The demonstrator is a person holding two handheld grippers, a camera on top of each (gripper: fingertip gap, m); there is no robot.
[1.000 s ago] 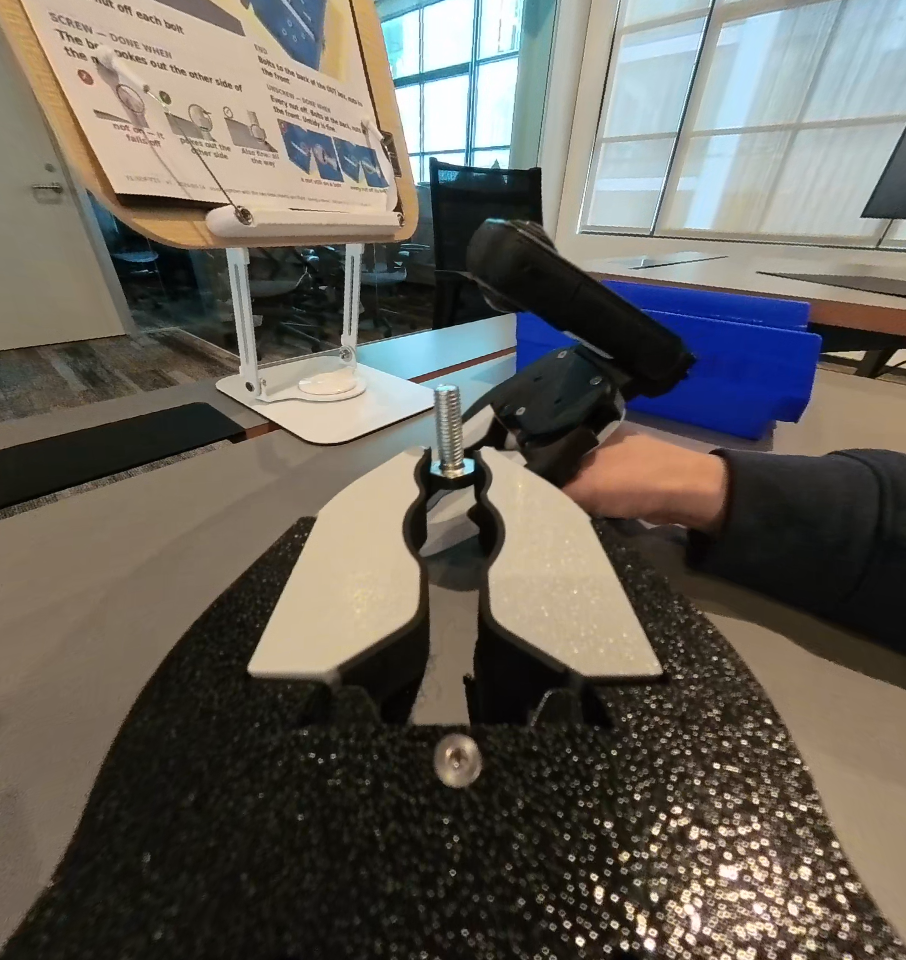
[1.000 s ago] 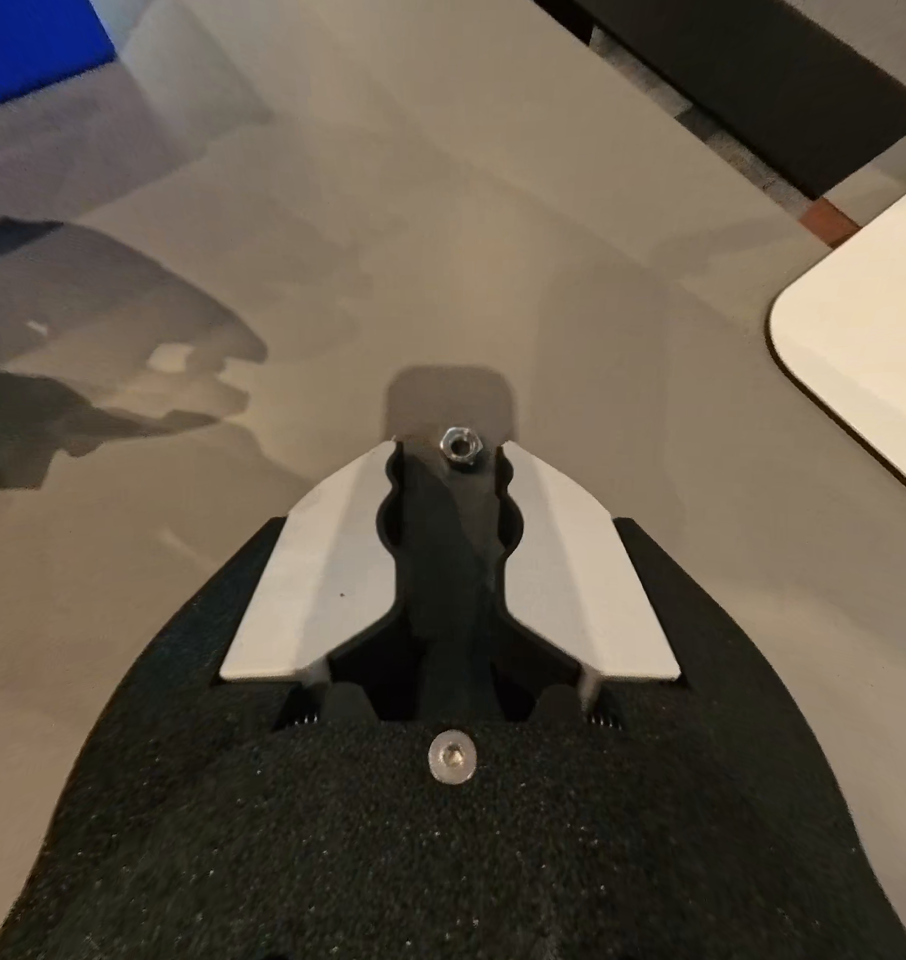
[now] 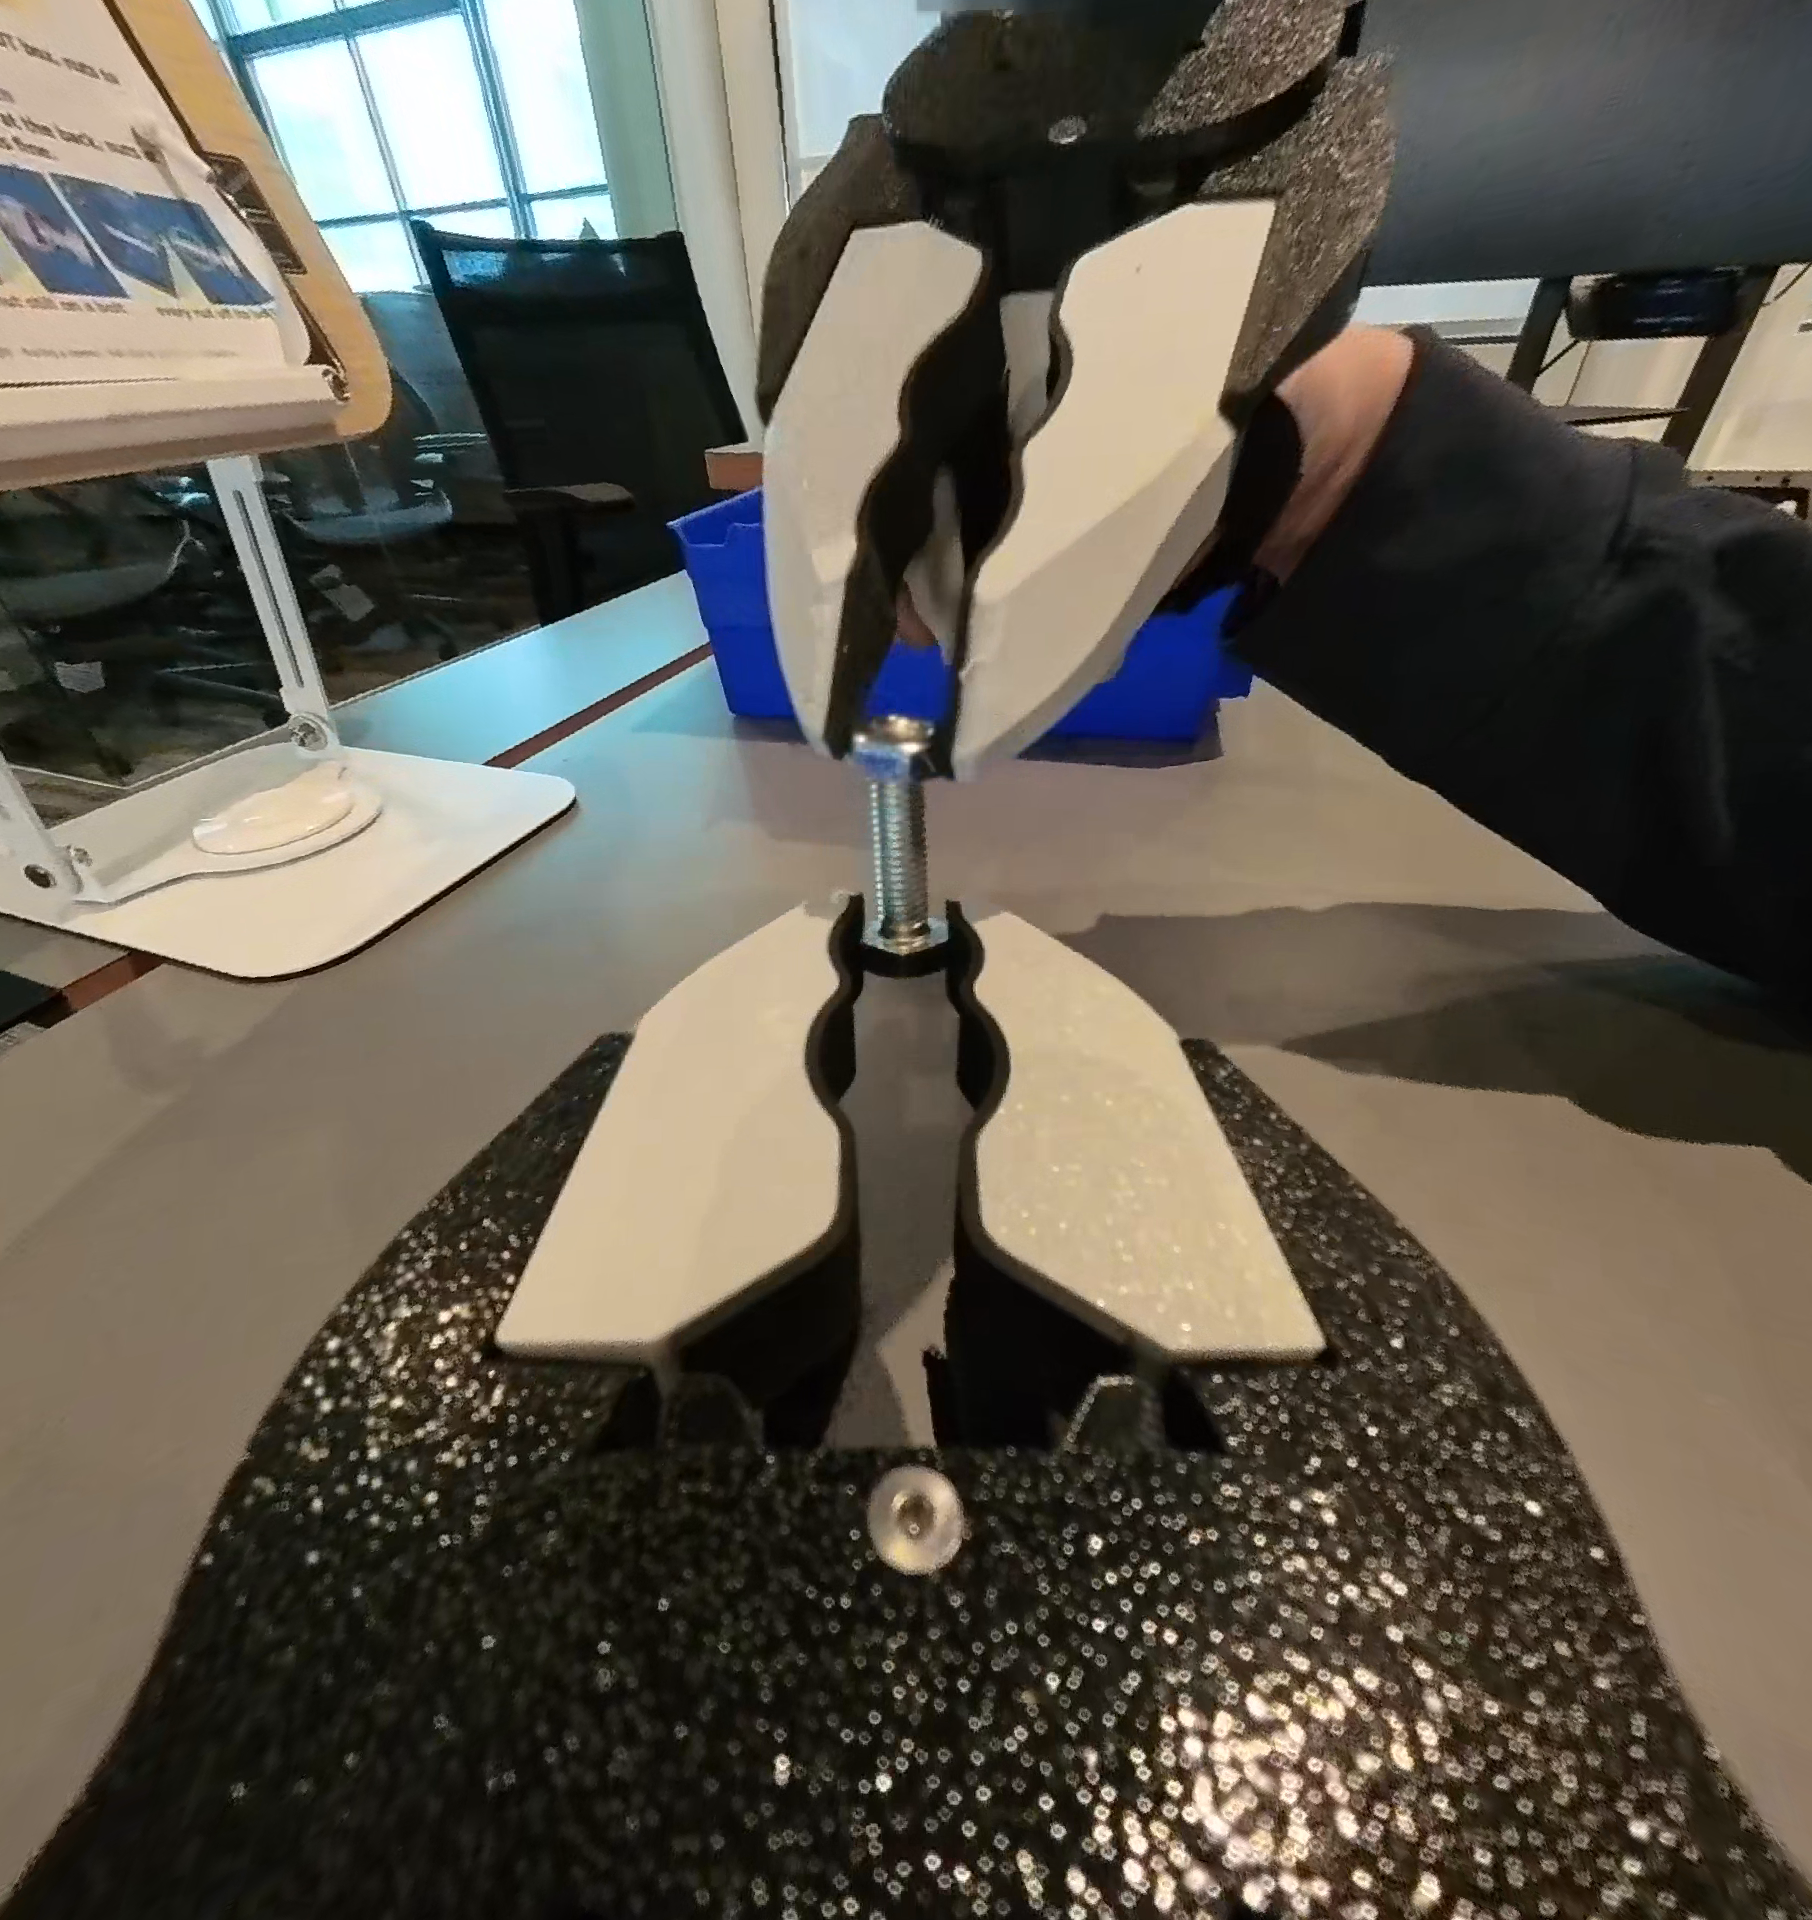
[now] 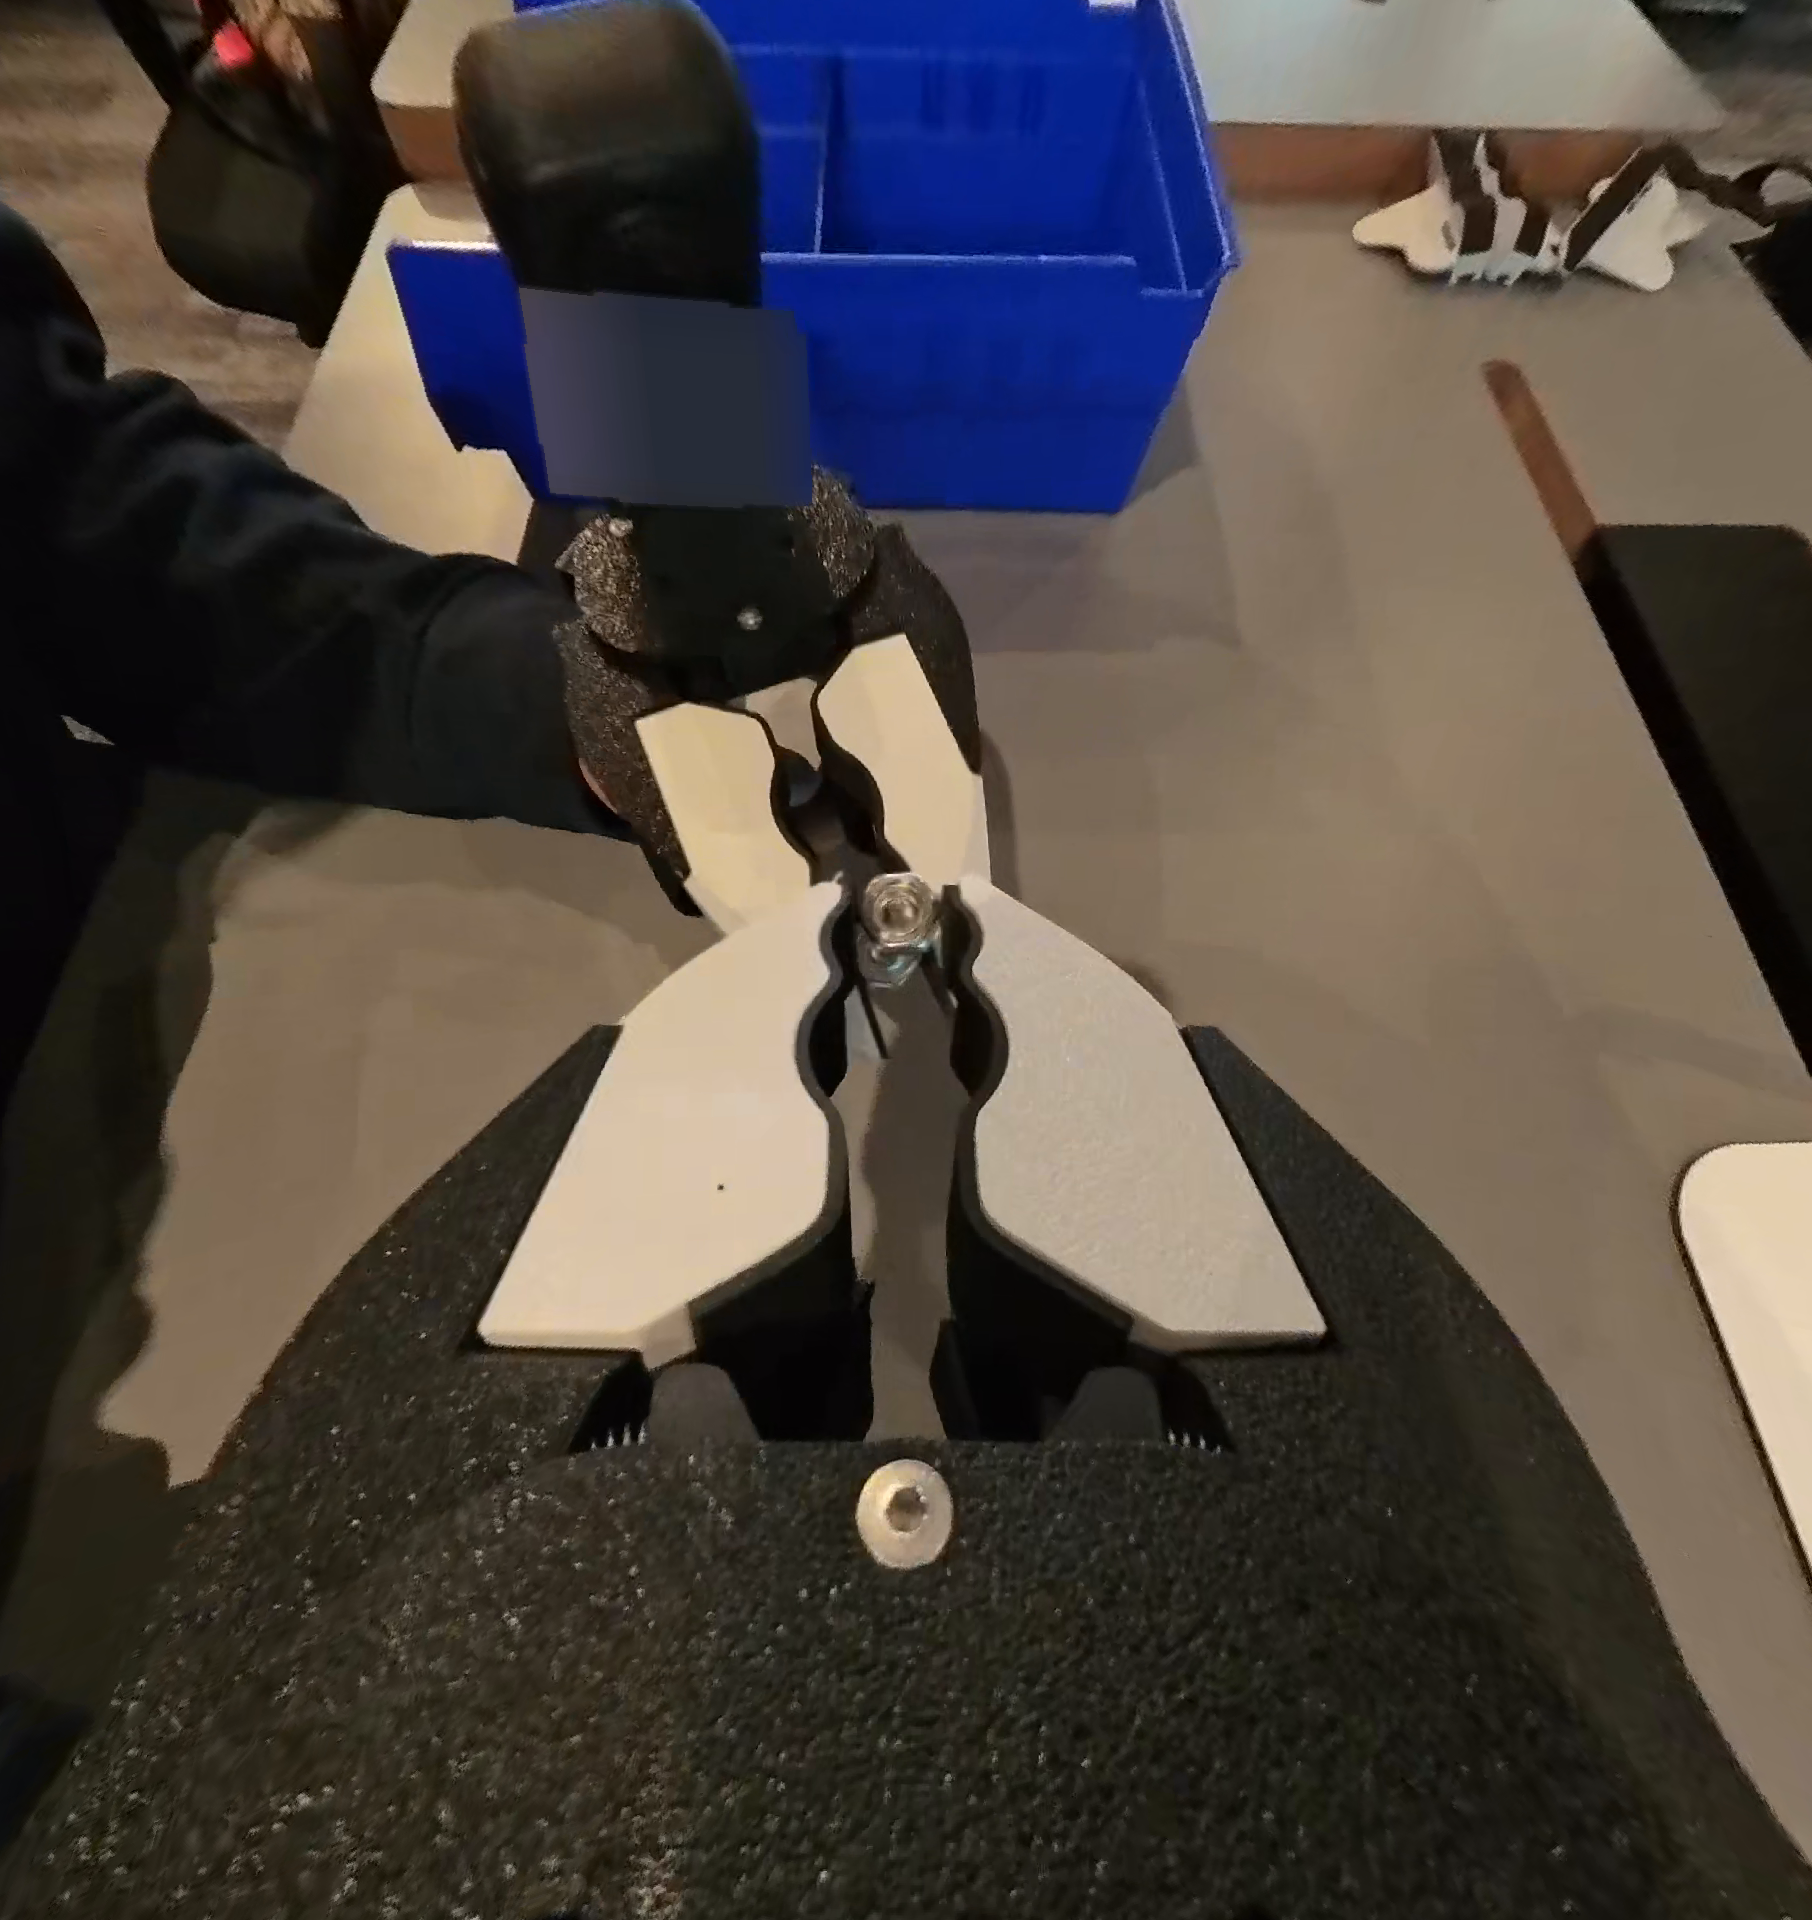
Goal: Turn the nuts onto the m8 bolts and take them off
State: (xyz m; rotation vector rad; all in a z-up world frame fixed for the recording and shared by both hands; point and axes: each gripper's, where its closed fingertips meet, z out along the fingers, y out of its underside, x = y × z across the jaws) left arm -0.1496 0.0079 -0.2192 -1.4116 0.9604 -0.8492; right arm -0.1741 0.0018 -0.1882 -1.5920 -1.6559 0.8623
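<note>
Nut (image 3: 889,750) seated on the tip of an upright bolt (image 3: 894,852) at frame centre, pinched between the fingertips of the right gripper (image 3: 889,743) reaching down from above. Bolt head clamped in the left gripper (image 3: 902,935), just over the counter (image 3: 258,1091). Threading-on step just starting; next, probably: square the nut, then twist while the bolt holds steady.

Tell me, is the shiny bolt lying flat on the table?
No, the bolt stands upright, its head pinched in the lower claw above the grey table.
</note>
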